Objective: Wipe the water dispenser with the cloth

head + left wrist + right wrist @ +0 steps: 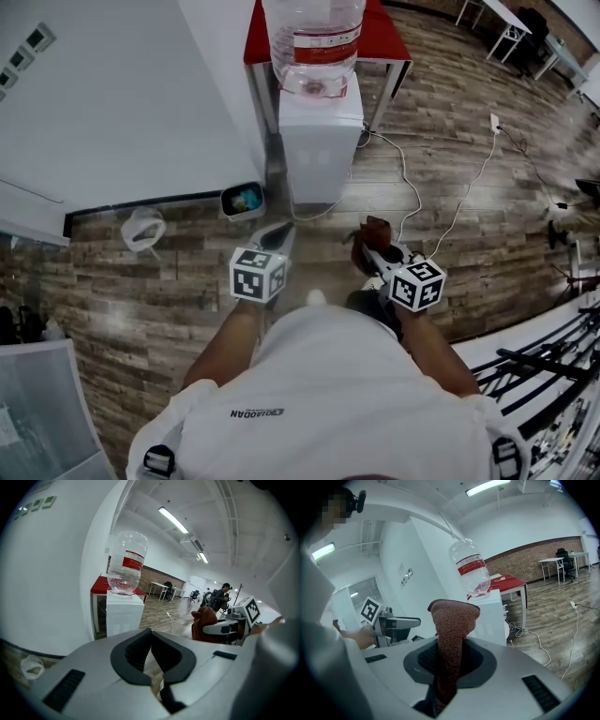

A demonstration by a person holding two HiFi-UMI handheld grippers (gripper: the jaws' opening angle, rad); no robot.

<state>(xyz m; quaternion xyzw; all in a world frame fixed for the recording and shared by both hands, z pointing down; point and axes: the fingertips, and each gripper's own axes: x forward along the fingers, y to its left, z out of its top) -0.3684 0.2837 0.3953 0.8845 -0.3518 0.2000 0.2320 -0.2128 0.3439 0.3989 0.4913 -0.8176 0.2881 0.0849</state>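
The wood floor (pixel 323 246) in front of the water dispenser (pixel 322 141) is bare, so its front is easy to reach. In the head view, a white wall (pixel 141 94) stands close at its left and a small bin (pixel 243 199) sits near that wall. A red table (pixel 384 37) stands behind. White cords (pixel 410 197) lie at its right. A big bottle (pixel 312 37) fills its top.

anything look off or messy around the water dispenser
Mostly tidy. White cables trail loose across the wooden floor to the right of the water dispenser, a possible trip hazard. A crumpled white thing lies by the wall on the other side. No spill shows.
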